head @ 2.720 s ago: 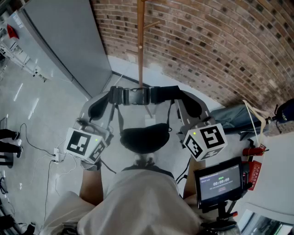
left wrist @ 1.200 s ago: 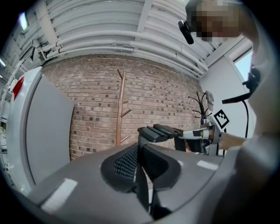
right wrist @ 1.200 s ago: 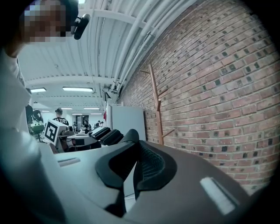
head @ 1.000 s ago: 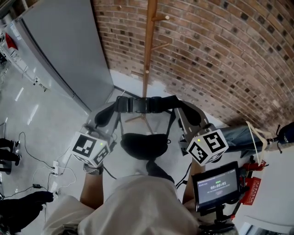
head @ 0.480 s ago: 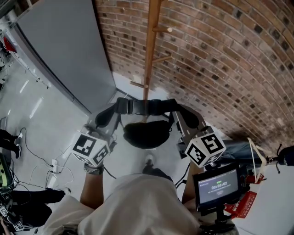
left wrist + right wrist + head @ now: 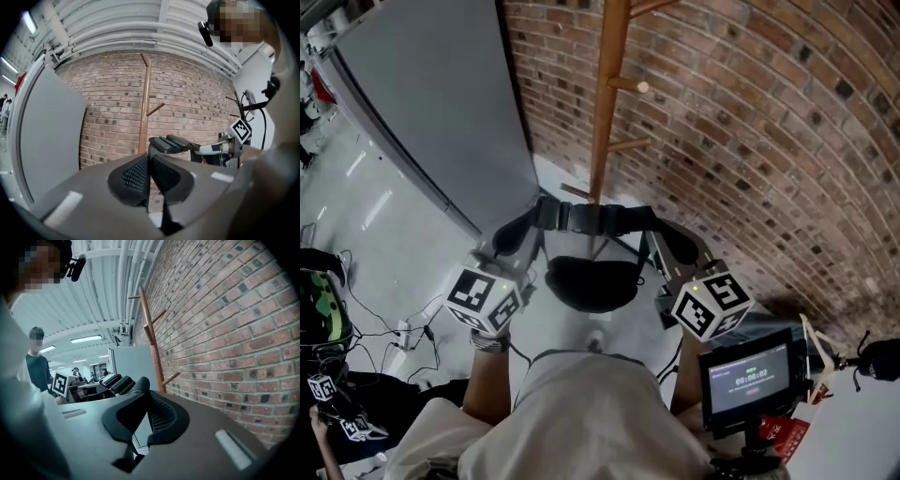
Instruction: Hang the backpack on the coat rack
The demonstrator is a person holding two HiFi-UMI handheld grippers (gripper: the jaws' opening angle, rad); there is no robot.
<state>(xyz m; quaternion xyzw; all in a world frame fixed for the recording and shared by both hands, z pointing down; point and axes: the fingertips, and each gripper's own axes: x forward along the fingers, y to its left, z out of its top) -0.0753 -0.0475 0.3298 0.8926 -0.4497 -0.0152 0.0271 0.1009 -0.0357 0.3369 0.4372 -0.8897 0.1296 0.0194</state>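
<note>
Your left gripper (image 6: 517, 232) and right gripper (image 6: 667, 242) both have their jaws pinched together on the top strap (image 6: 595, 217) of the black backpack (image 6: 591, 283). One gripper is at nine o'clock of the bag and the other at three, and the bag's body hangs between them. The wooden coat rack (image 6: 607, 112) stands at twelve o'clock from the bag, just beyond the strap and close to the brick wall (image 6: 750, 141). A grey partition (image 6: 441, 103) stands at ten o'clock.

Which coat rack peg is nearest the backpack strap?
The lowest peg, jutting left from the pole just above the backpack strap; the other pegs point right, higher up.
</note>
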